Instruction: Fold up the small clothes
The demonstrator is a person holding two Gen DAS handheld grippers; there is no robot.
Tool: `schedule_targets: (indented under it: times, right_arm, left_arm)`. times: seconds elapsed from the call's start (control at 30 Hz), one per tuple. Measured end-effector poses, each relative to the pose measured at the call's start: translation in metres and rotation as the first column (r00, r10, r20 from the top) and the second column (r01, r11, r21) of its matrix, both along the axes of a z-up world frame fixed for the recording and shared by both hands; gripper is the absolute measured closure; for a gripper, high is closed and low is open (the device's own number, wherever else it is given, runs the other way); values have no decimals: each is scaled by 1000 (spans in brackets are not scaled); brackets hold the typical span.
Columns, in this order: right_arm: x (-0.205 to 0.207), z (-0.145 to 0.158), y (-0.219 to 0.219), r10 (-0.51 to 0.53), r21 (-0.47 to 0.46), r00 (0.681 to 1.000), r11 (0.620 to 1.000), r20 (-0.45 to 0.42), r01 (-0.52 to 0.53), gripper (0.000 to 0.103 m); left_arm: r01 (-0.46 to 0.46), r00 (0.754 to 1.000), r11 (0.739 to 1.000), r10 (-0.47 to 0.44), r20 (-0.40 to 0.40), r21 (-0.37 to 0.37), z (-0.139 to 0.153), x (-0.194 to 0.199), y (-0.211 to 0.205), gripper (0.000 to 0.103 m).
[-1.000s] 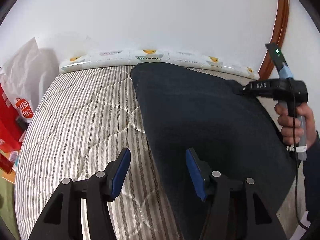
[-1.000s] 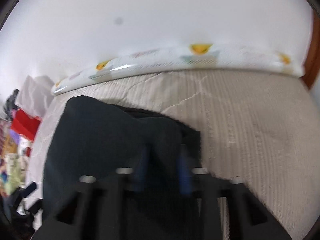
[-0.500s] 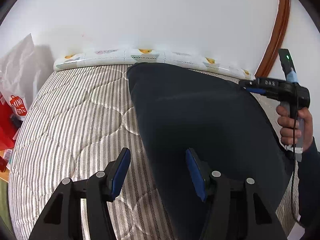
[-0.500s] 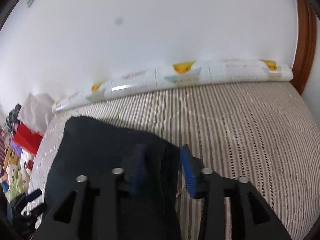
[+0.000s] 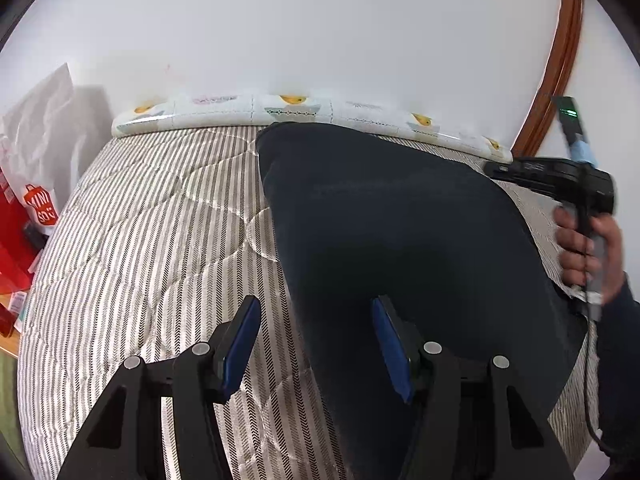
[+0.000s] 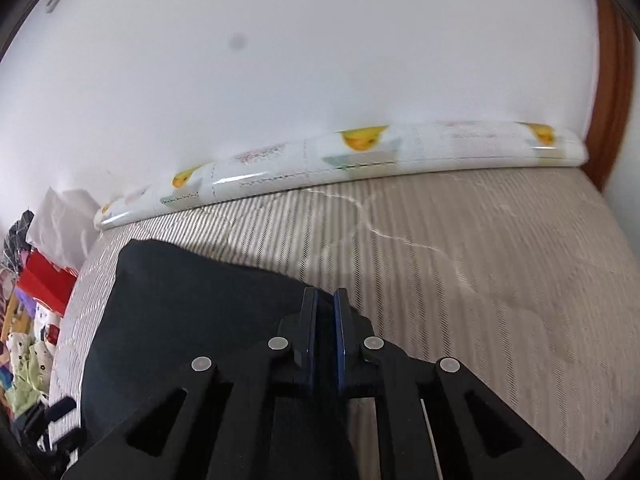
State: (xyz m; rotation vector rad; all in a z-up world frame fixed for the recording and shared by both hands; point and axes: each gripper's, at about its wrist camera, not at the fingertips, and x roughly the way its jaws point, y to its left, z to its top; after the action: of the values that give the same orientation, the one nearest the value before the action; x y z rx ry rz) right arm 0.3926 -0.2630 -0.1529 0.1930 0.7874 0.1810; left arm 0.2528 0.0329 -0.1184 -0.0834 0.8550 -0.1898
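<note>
My right gripper (image 6: 324, 328) clamped on garment (image 5: 400, 232) corner, to carry fold across bed (image 5: 140, 240); my left gripper (image 5: 314, 344) spread, straddling opposite edge, unpinched.

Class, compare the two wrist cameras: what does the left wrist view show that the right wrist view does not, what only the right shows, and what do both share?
Only the left wrist view: the left gripper open over the garment's edge, and the person's right hand.

Only the right wrist view: the right gripper nearly closed, with patterned clothes heaped at far left.

Both: the dark garment on the striped quilt, the printed bolster and white wall.
</note>
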Motion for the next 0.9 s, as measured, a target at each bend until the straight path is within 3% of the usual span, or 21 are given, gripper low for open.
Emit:
schedule_targets:
  times: [0.07,0.13,0.17,0.37,0.43,0.5,0.57,0.7,0.9]
  right_arm:
    - [-18,4,-7,18,-7,1000,1000,-1,-18,83]
    - [-45,4,-15,42,9,999,999,-14,-42,54]
    - [-50,3,-16,46,16,999,999,-18,-46,52]
    - [-96,-25,-21,89,118,993,990,-73,-80,52]
    - [-103,-35,-22,87,147,992,986,-90,-73,57]
    - [-106,-45,-22,118,199,988,975,-104,-95,81]
    - [-110,-45,-25,131,216,989,970,-66,-114,93]
    - [-123,-37,-40,83,289,997,954,-6,-77,96]
    - [-133,-29,-32,62,226,998,973,-16,-57,92]
  left_arm:
    - [-4,1000,1000,4,6,-1,1,-5,0,48]
    - [-9,1000,1000,9,8,-14,2,-9,1,48]
    - [-13,1000,1000,13,8,-22,2,-12,2,48]
    - [-26,999,999,27,25,-32,6,-30,4,48]
    - [-28,999,999,29,29,-25,6,-34,2,47]
    - [-33,999,999,34,35,-10,6,-38,0,47]
    - [-49,998,999,48,44,5,6,-41,-2,46]
    - [-58,997,998,57,46,27,6,-49,-5,46]
    - [-59,998,998,58,36,29,8,-61,-4,46]
